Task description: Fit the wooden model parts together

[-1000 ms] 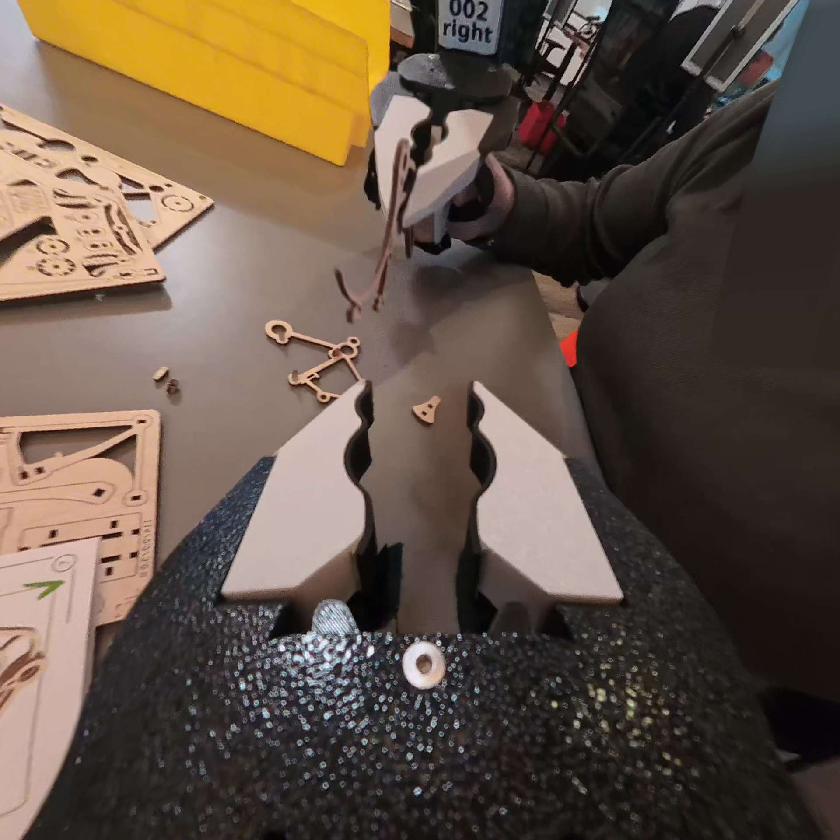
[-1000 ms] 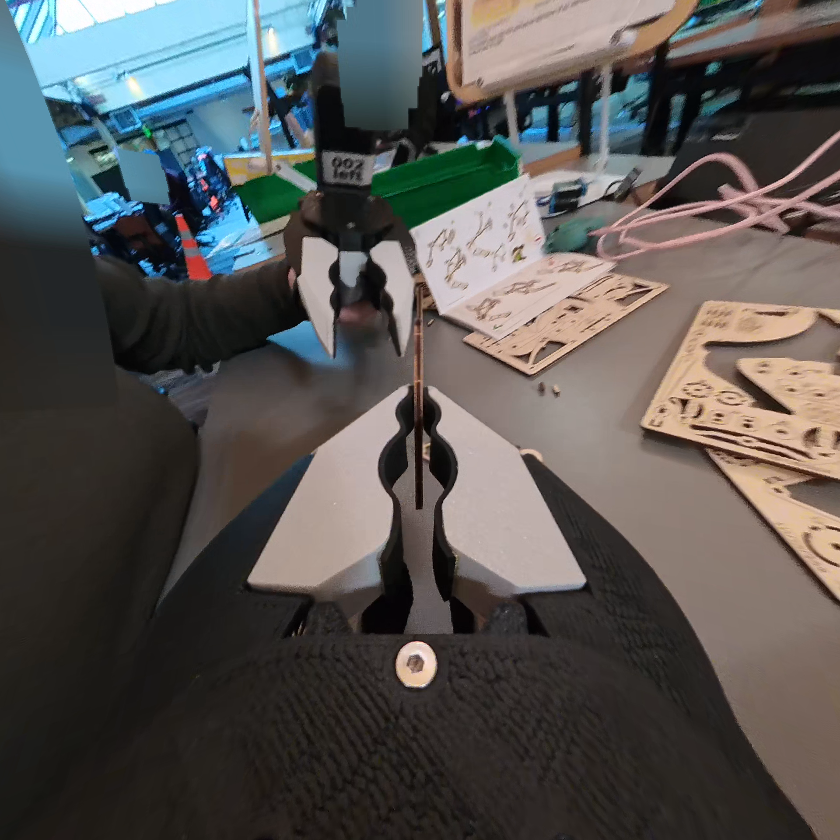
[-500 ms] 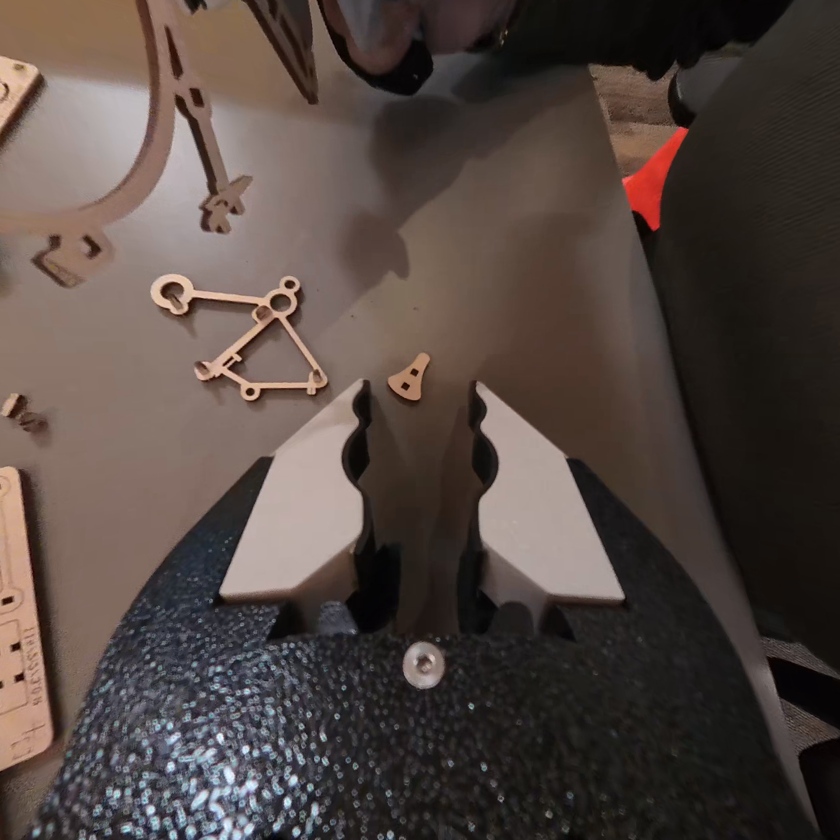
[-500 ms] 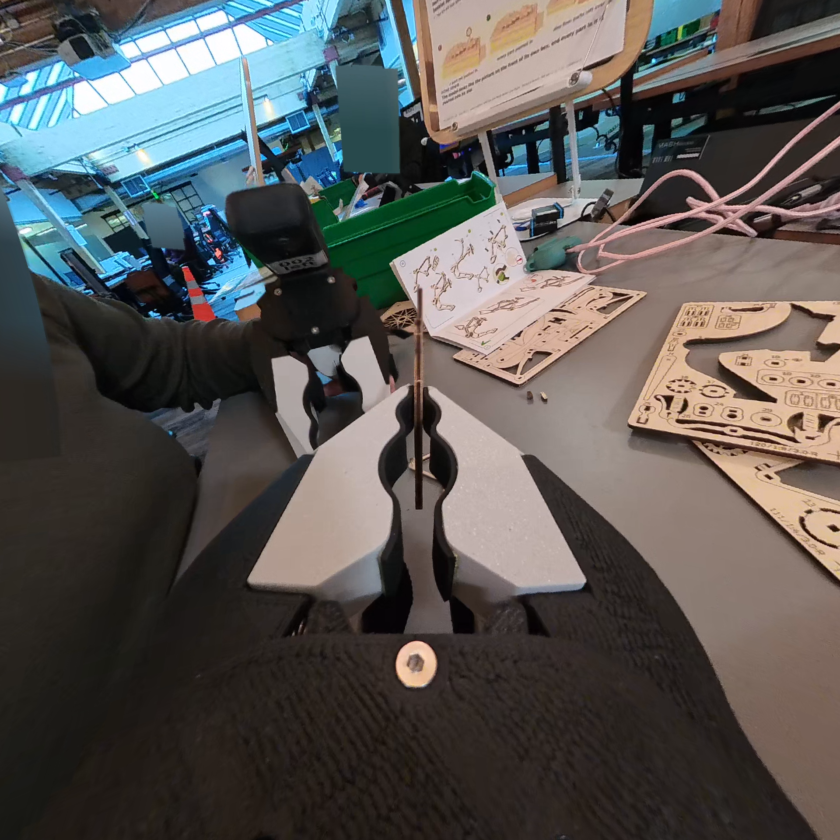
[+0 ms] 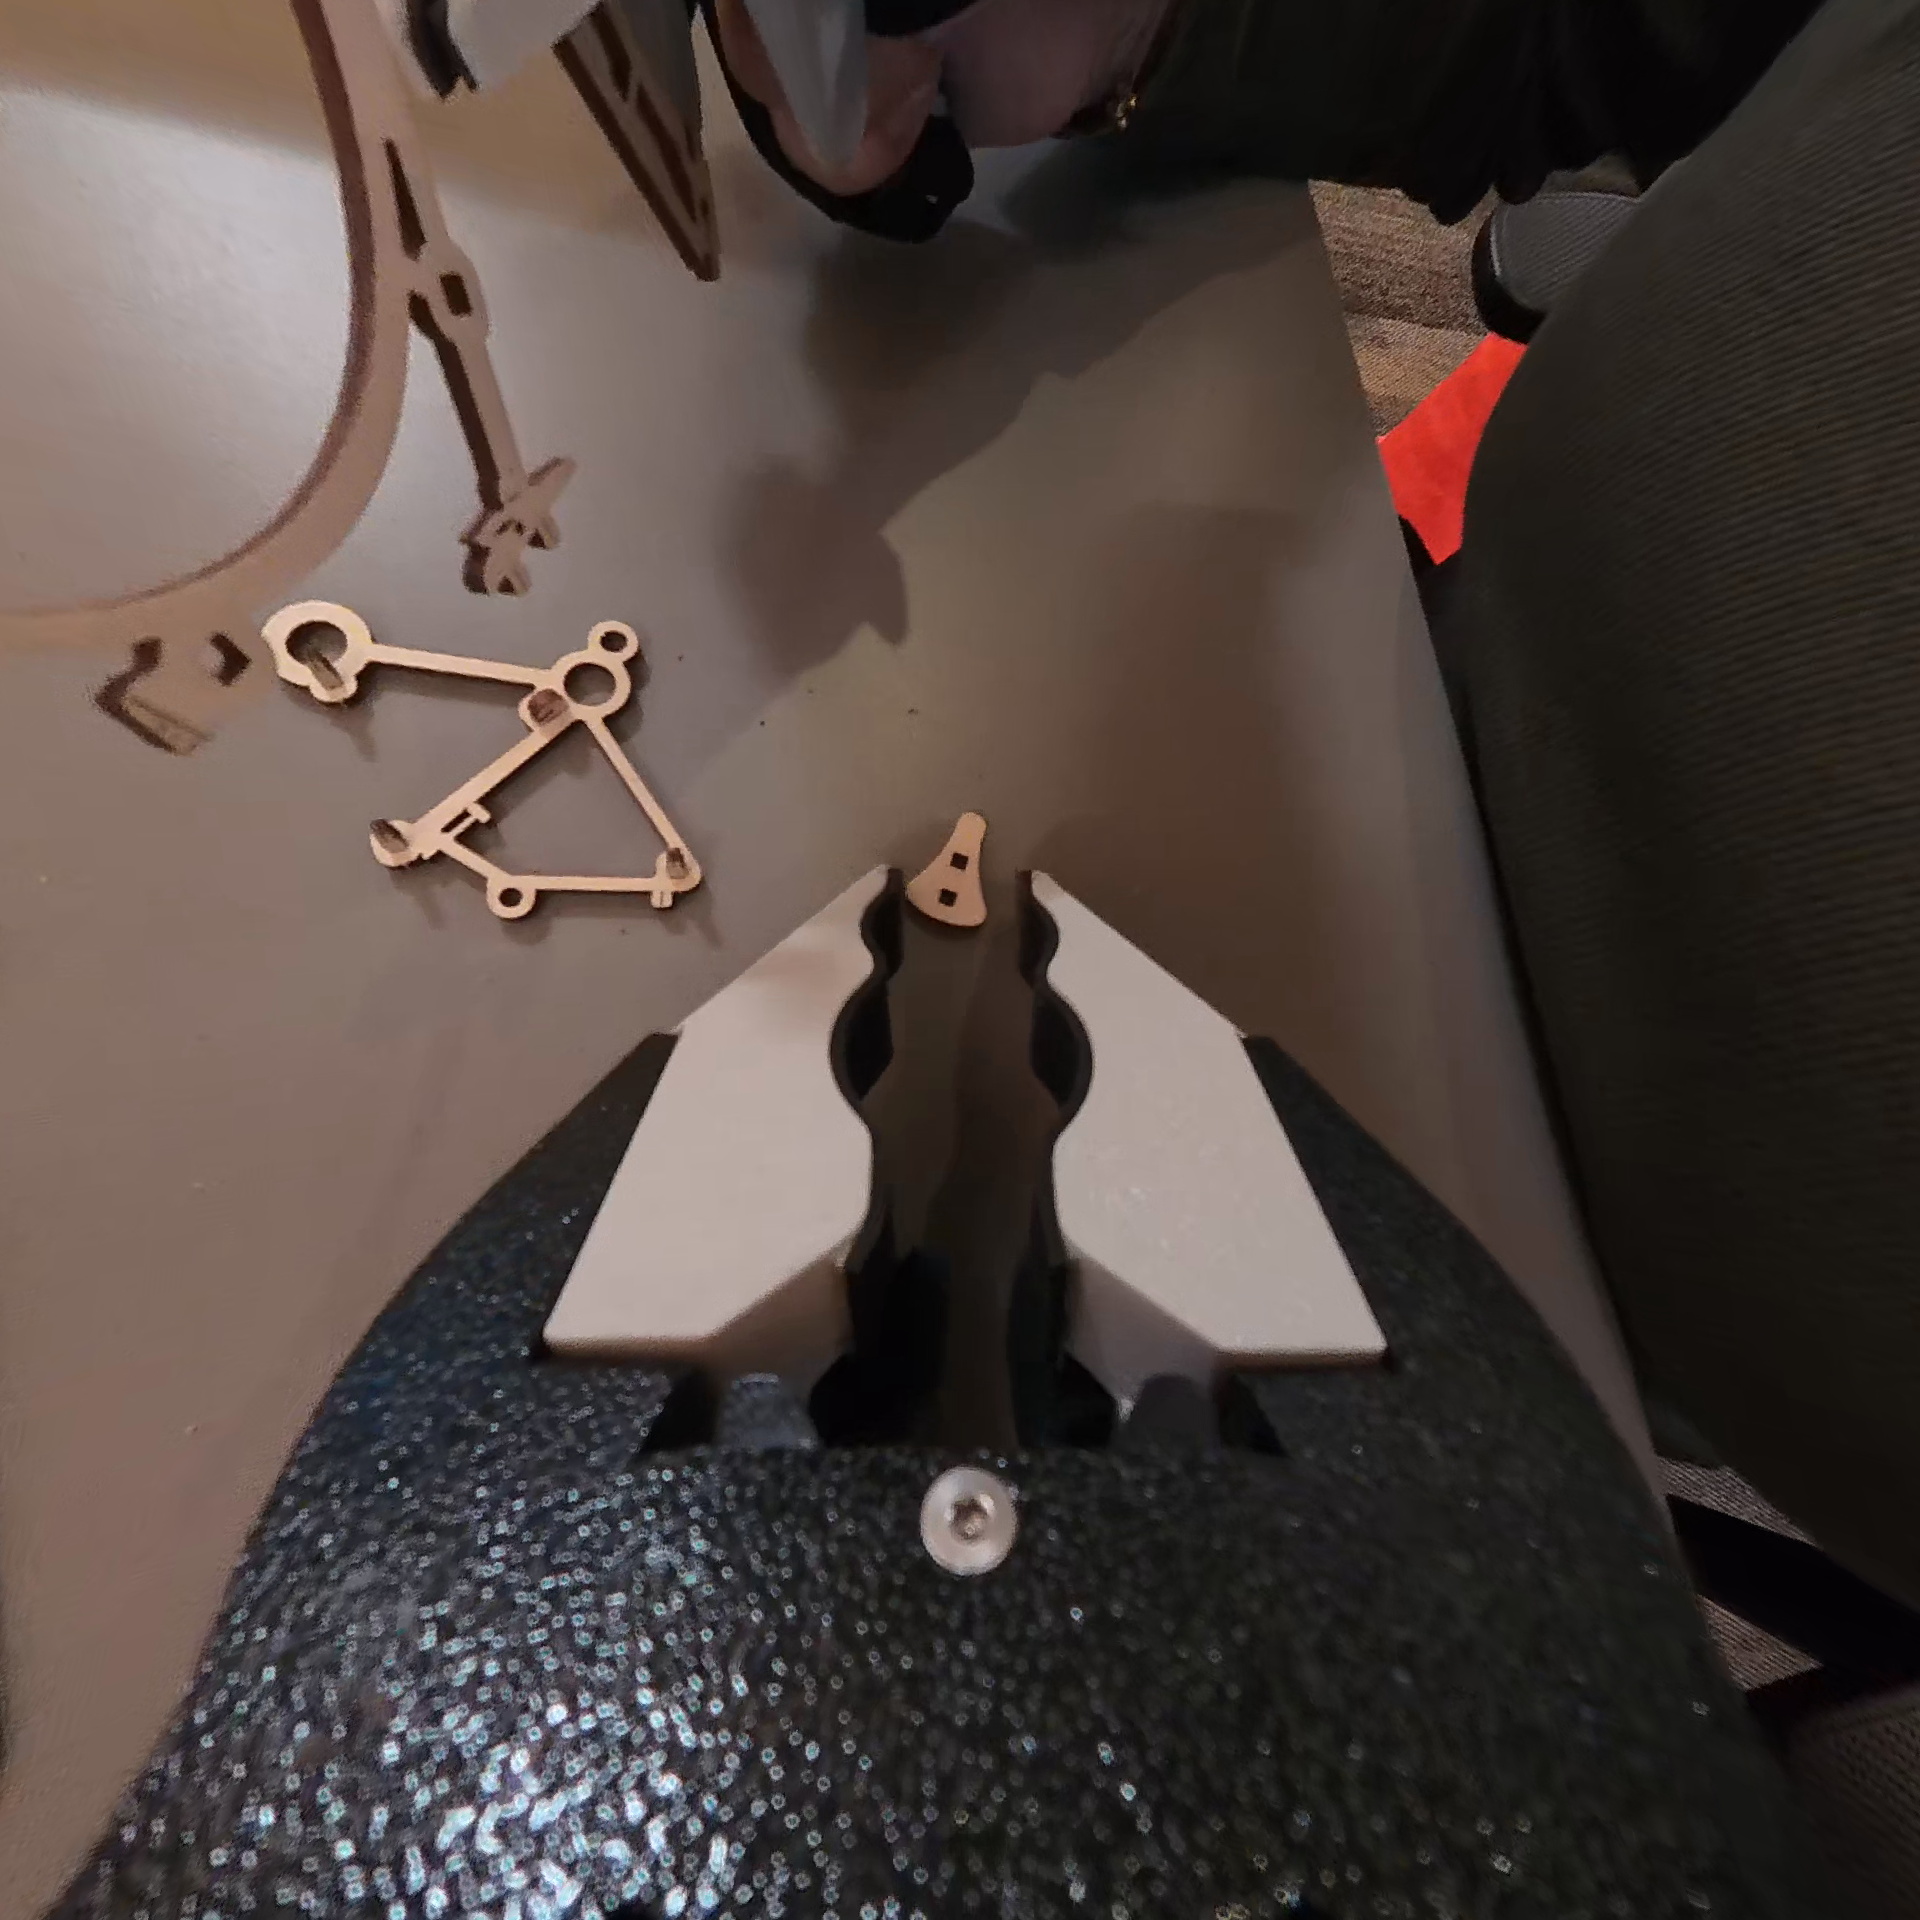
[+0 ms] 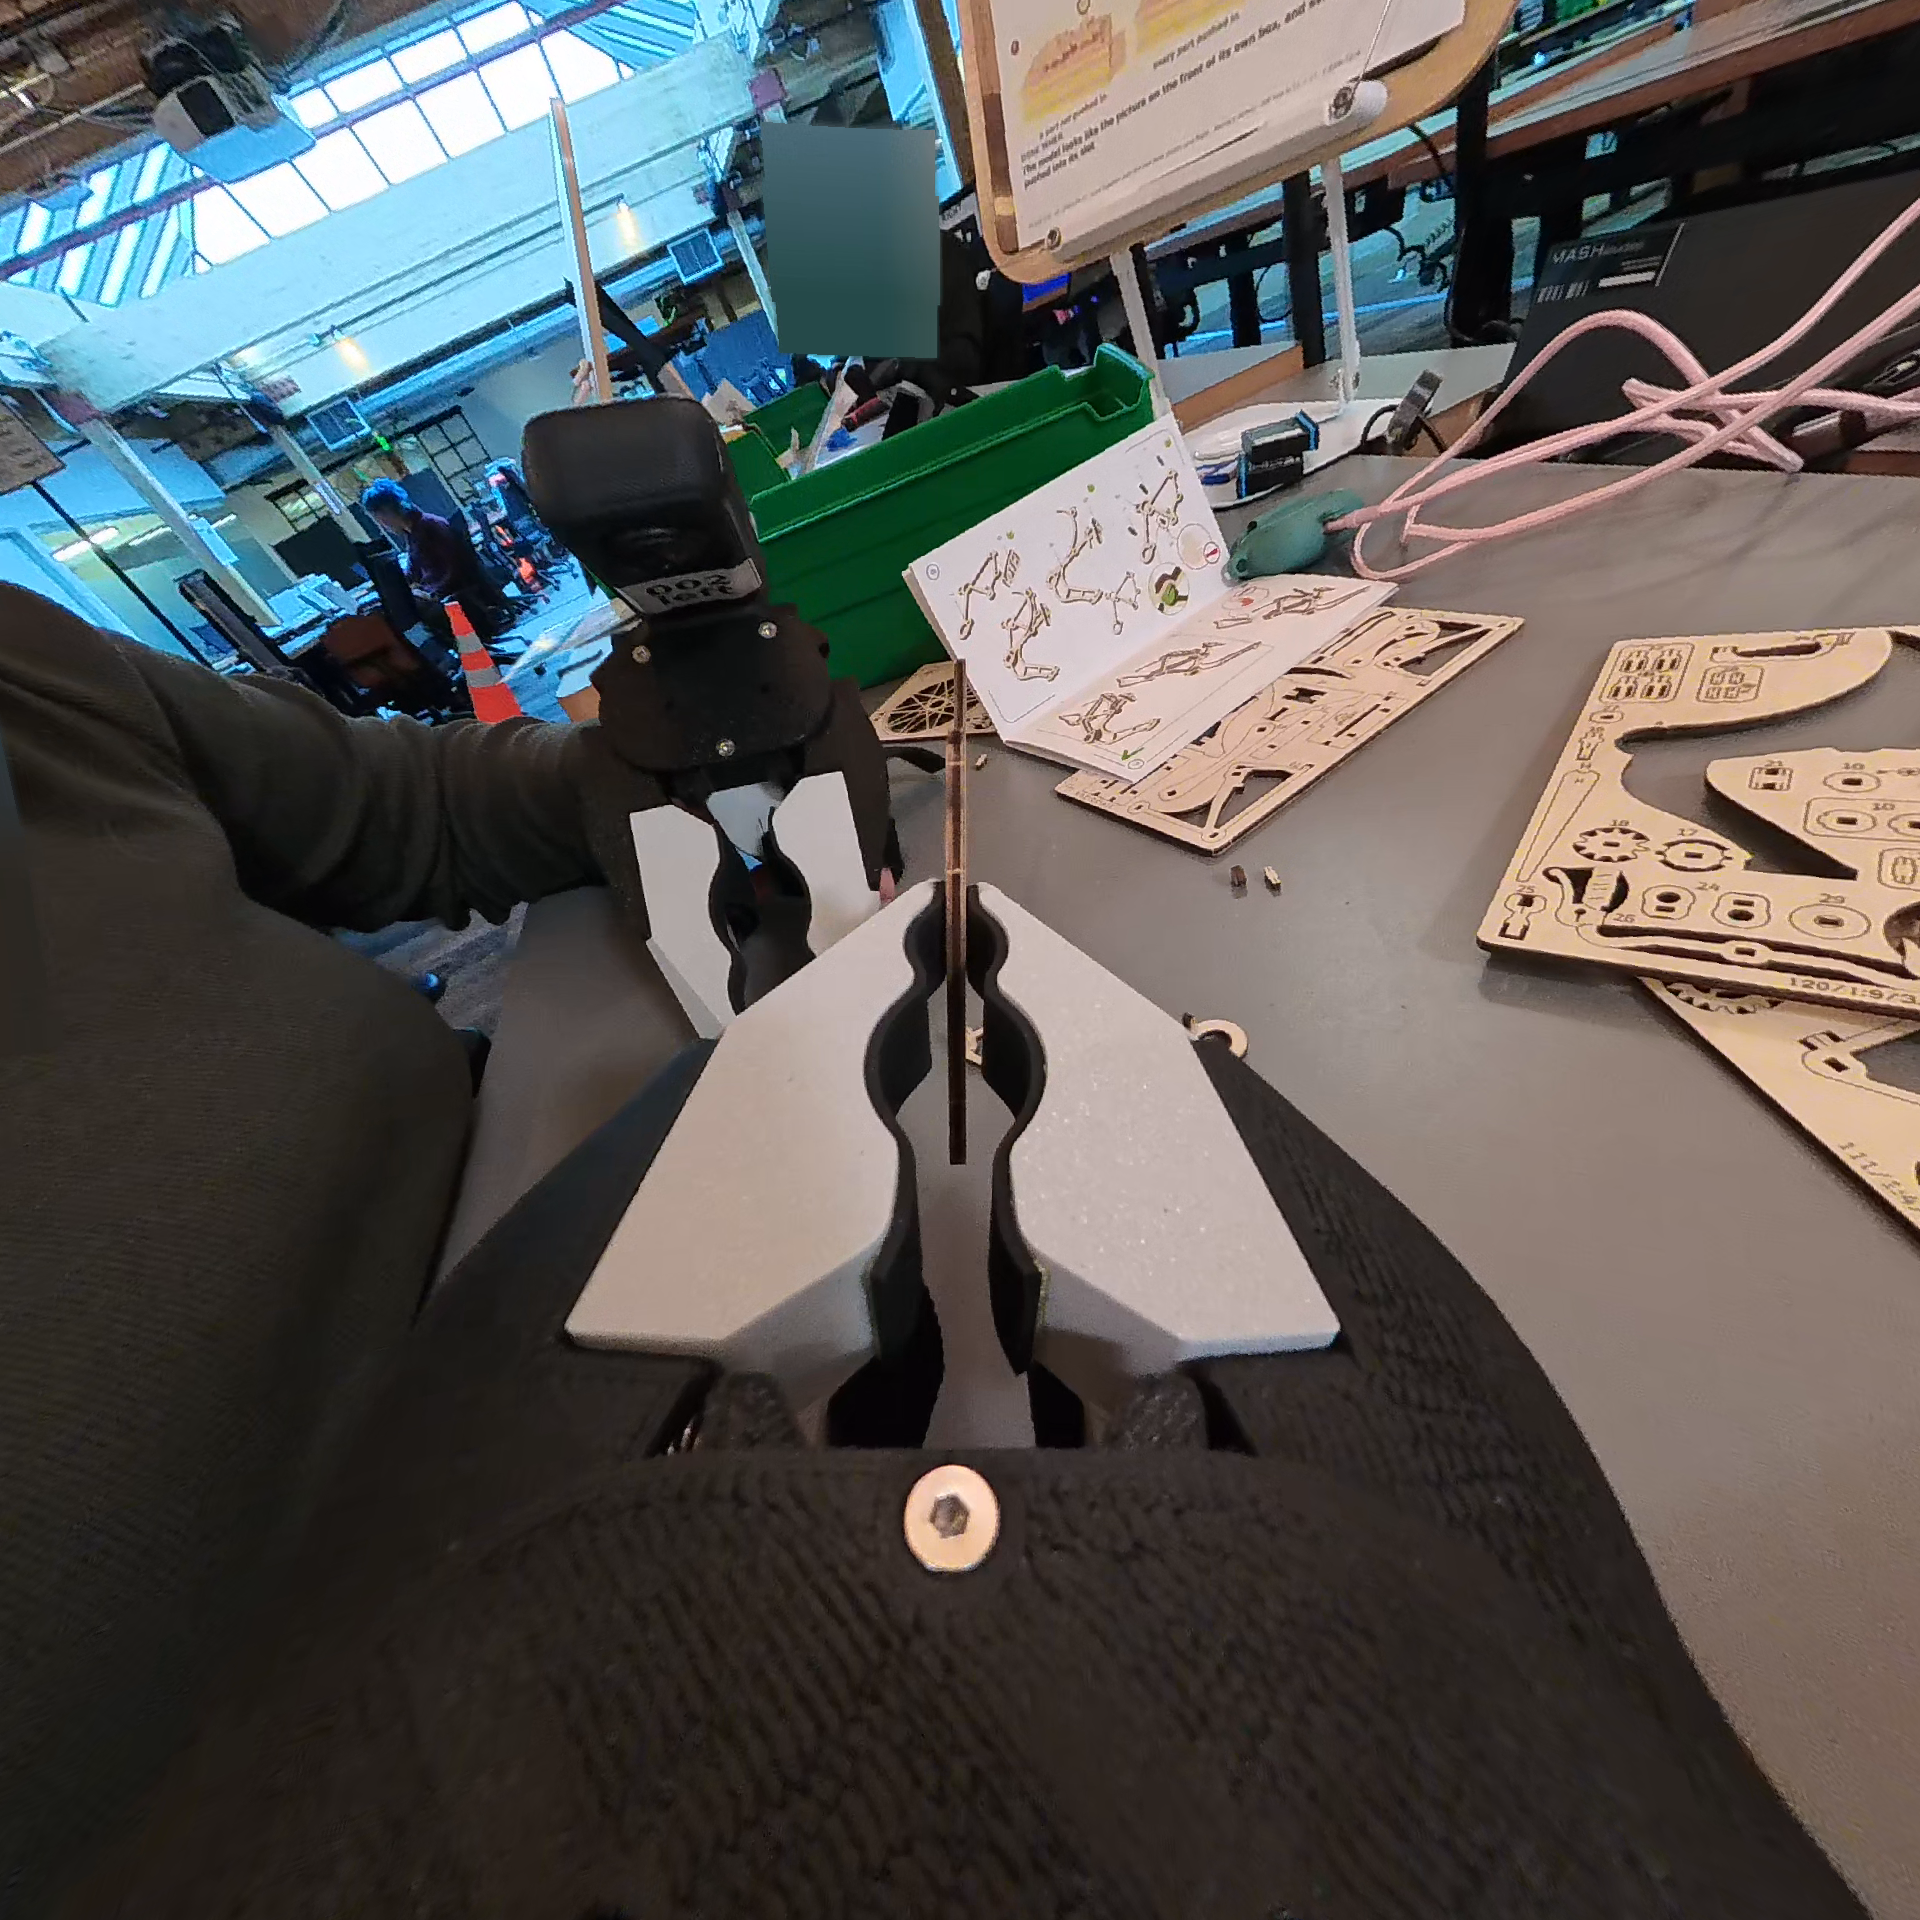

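Observation:
My left gripper (image 5: 961, 883) is open and points down at the grey table (image 5: 1091, 520). A small wedge-shaped wooden piece (image 5: 948, 878) lies flat between its fingertips, apart from both. A triangular wooden frame piece (image 5: 520, 769) lies to the left of it. My right gripper (image 6: 956, 899) is shut on a thin curved wooden part, seen edge-on (image 6: 956, 790) and standing upright. That curved part (image 5: 384, 312) hangs above the table at the upper left of the left wrist view. The left gripper (image 6: 743, 935) also shows in the right wrist view, just beyond my right fingers.
Wooden part sheets (image 6: 1714, 831) lie to the right, with an open instruction booklet (image 6: 1122, 623) and a green bin (image 6: 935, 520) behind. Two tiny pieces (image 6: 1252, 876) lie loose. Pink cable (image 6: 1662, 416) is at the back right. The table edge (image 5: 1392, 623) and a dark sleeve (image 5: 1714, 727) are close on the right. There is about 12 centimetres between the tips of the two grippers.
My left gripper tilted down, closed in on the small wedge piece, and its jaws narrowed around it. My right gripper kept its hold on the curved part and lifted slightly.

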The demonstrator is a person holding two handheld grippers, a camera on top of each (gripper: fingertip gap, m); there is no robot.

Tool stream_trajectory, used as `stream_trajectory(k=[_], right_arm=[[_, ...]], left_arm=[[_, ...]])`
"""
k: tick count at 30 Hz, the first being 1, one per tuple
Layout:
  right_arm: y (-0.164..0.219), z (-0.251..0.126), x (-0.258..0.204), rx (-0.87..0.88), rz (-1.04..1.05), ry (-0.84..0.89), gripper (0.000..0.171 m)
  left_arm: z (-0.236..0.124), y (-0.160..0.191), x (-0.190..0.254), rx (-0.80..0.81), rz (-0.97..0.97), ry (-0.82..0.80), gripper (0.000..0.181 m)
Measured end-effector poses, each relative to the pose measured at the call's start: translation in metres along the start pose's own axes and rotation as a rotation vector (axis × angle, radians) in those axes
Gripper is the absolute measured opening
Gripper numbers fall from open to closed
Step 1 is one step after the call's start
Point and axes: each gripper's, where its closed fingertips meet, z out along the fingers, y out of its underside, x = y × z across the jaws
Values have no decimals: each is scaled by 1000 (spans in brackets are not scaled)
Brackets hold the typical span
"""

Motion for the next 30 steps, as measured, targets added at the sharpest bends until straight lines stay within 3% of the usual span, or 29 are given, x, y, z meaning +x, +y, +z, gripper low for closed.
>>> stream_trajectory(k=[1, 6, 10, 16, 23, 26, 30], right_arm=[[0, 0, 1, 1, 7, -2, 0], [-2, -1, 1, 17, 25, -12, 0], [-10, -3, -7, 47, -97, -16, 0], [-17, -6, -28, 67, -673, 99, 0], [-12, -8, -28, -44, -1465, 421, 0], [-11, -7, -28, -83, -1609, 486, 0], [-8, -6, -28, -100, -1634, 489, 0]], left_arm=[[-1, 1, 0, -3, -2, -1, 18], [-15, -12, -2, 80, 47, -50, 18], [-37, -25, -14, 200, 171, -180, 19], [-66, -34, -36, 355, 392, -443, 20], [-90, -44, -49, 492, 490, -652, 25], [-100, -49, -47, 556, 502, -676, 25], [-103, -50, -44, 592, 505, -651, 19]])
